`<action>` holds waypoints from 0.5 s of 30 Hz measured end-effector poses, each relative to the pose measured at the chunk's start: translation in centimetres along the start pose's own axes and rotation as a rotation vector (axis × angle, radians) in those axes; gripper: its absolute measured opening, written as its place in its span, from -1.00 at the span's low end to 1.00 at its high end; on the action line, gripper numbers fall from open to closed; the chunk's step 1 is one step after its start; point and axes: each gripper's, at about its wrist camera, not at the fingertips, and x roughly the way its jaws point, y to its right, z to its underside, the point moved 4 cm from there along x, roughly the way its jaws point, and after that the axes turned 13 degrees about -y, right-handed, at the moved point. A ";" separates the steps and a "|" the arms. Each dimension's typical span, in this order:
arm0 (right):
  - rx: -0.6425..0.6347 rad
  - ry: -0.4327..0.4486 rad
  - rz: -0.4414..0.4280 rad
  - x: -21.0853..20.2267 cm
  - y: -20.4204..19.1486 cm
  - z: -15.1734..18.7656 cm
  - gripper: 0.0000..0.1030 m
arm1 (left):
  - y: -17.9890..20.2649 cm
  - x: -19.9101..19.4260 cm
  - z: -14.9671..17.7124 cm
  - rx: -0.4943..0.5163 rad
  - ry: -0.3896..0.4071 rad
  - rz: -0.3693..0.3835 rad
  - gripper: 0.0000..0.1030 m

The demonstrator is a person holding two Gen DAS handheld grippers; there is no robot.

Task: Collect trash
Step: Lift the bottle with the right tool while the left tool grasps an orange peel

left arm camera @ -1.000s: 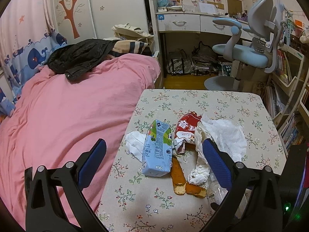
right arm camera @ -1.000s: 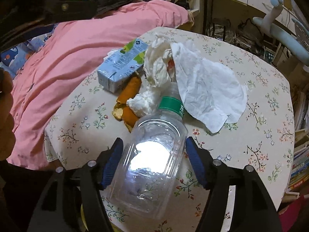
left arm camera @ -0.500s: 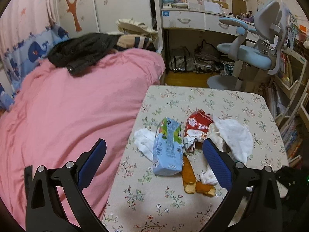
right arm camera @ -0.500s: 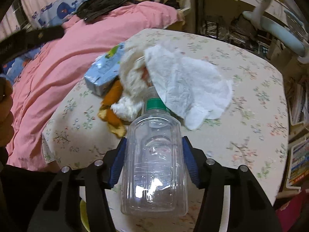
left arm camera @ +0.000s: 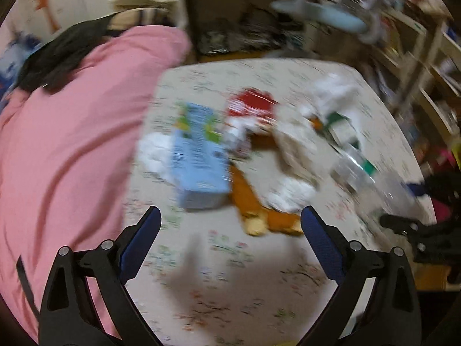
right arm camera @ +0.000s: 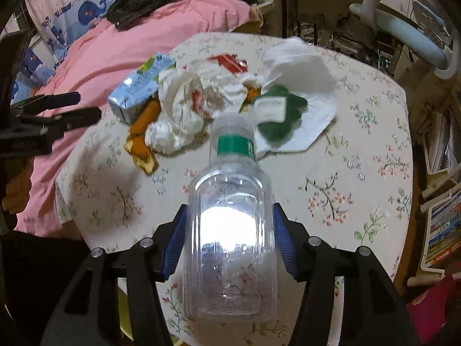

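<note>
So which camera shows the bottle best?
The right wrist view: the bottle sits sharp and central between the right gripper's jaws. The left wrist view shows only a blurred sliver of it at the right edge.

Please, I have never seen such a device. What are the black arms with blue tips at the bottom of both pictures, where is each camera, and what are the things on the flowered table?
There is no robot here. A person holds a two-finger gripper in each hand, and each gripper carries a wide-angle camera looking along its fingers. So each picture is taken from one hand.

The blurred picture is from the left gripper. Its jaws are wide and just closing a little, with nothing between them; it hangs above the table.

The sharper picture is from the right gripper. Its blue pads press on a clear plastic bottle with a green band at the neck.

On the flowered cloth lies trash: a light blue drink carton, orange peel, crumpled white tissues, a red wrapper and a green and white wrapper. A pink bedcover lies beside the table.
</note>
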 end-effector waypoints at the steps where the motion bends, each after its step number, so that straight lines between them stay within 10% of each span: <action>1: 0.004 0.001 -0.006 0.1 0.2 0.2 0.10 | 0.7 0.2 0.1 0.022 -0.001 0.007 0.72; 7: 0.026 0.029 -0.046 -0.6 1.2 0.7 0.07 | 4.6 1.3 1.0 0.141 -0.059 0.125 0.38; 11: 0.043 0.034 -0.067 -0.6 1.5 0.5 0.07 | 3.9 3.0 0.8 -0.059 -0.141 0.331 0.37; 15: 0.044 0.036 -0.073 -0.6 1.5 0.5 0.07 | 2.8 5.7 1.3 -0.269 -0.133 0.255 0.35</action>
